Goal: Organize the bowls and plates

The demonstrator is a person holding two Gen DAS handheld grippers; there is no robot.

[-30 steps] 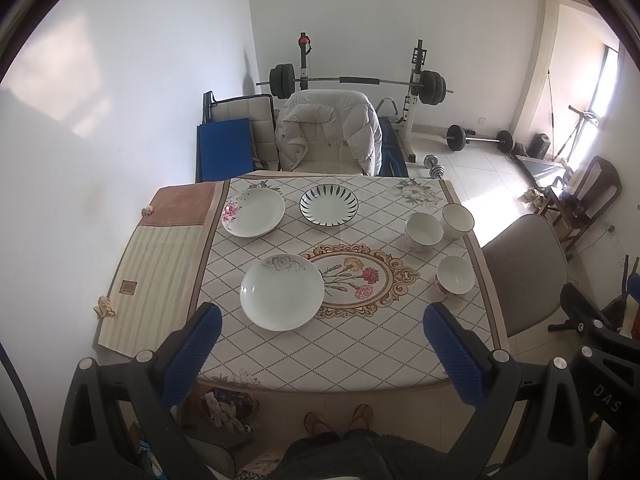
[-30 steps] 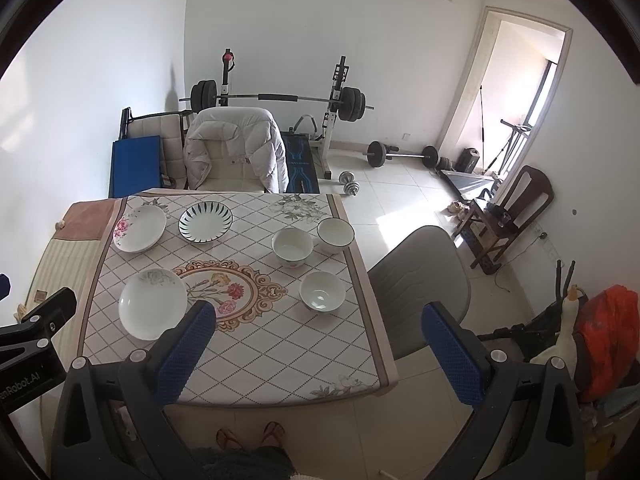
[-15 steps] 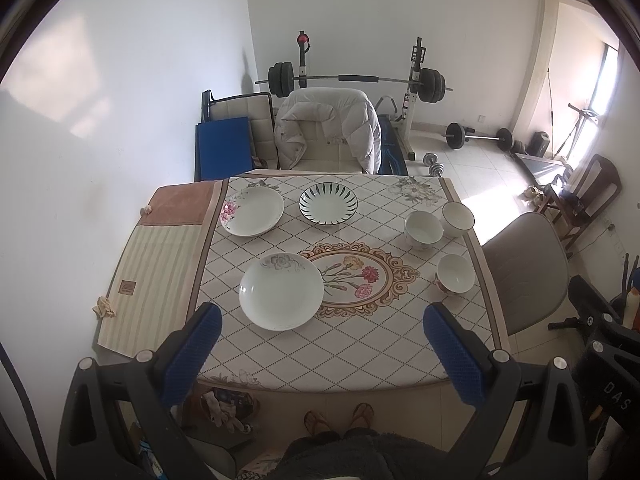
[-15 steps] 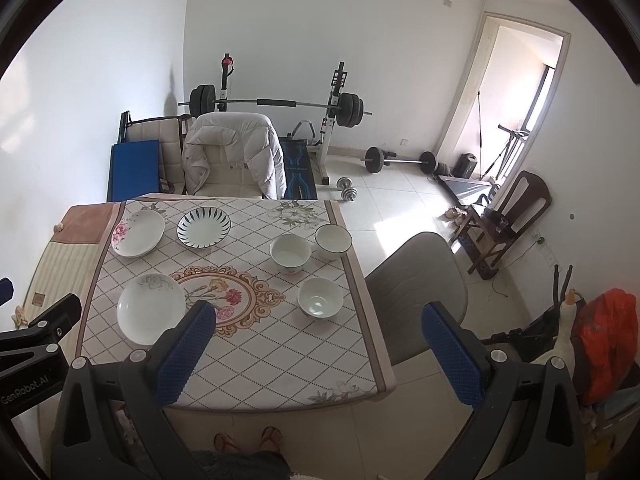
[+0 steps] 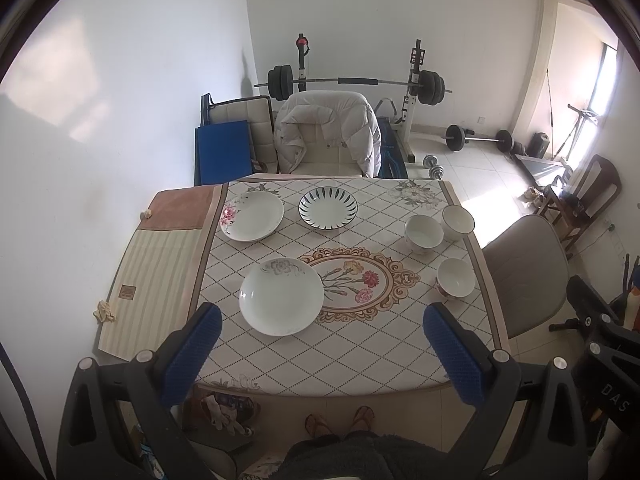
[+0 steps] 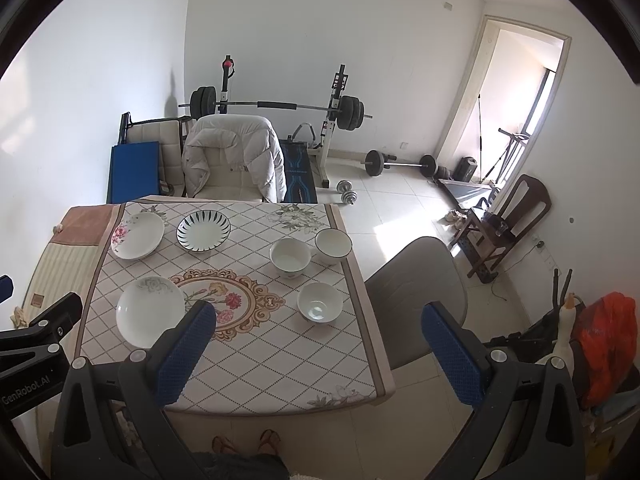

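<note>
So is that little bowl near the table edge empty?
Empty: the right wrist view looks into the little bowl and shows only bare white inside.

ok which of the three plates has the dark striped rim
The far middle plate, ringed with dark radiating strokes; the pink-flowered plate and grey-flowered plate have none.

My left gripper (image 5: 322,350) hangs wide open above the table (image 5: 340,368); three plates left, three bowls right.

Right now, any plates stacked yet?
No, the pink-flower plate, striped plate and grey-flower plate each lie apart on the tablecloth.
</note>
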